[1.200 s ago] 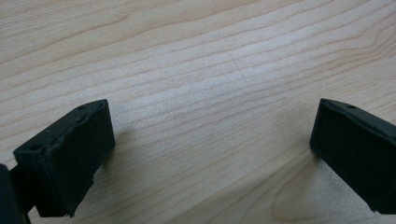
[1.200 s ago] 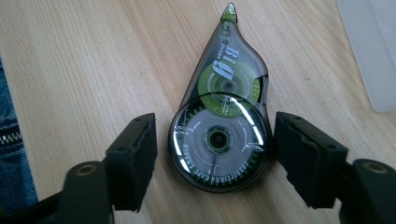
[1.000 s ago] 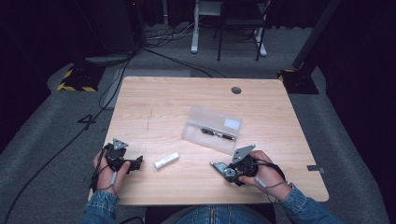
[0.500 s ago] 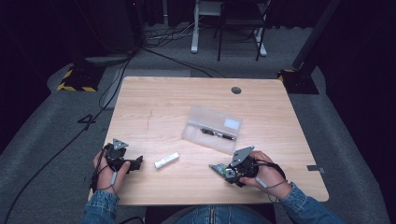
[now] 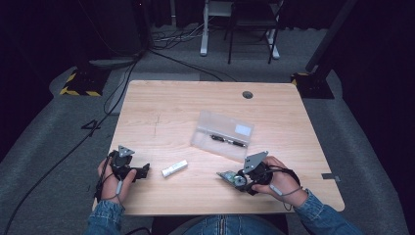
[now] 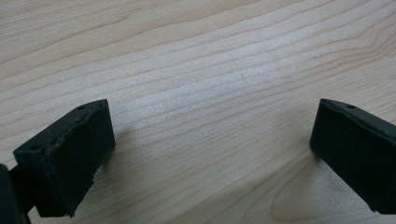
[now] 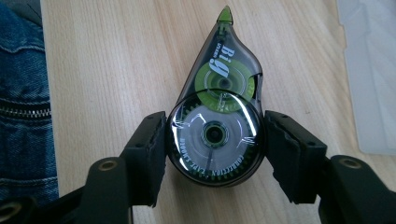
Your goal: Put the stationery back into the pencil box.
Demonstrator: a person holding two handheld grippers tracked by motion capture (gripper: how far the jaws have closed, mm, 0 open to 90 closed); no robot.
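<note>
Right gripper view: your right claw (image 7: 215, 140) clamps the correction tape dispenser (image 7: 217, 112) by its round body, tip pointing away, low over the tabletop (image 7: 116, 60).
Risk: the curved, smooth shell could squirt out if you squeeze unevenly.
Left claw (image 6: 205, 144): open, empty, over bare wood.
Nearby: clear pencil case (image 5: 223, 134) just beyond, white eraser (image 5: 174, 169) between your hands.

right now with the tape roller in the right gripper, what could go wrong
The right gripper pinches the correction tape roller only across its round, smooth shell, so it might twist or pop out. Its green tip points away and could snag on the clear case nearby.
</note>
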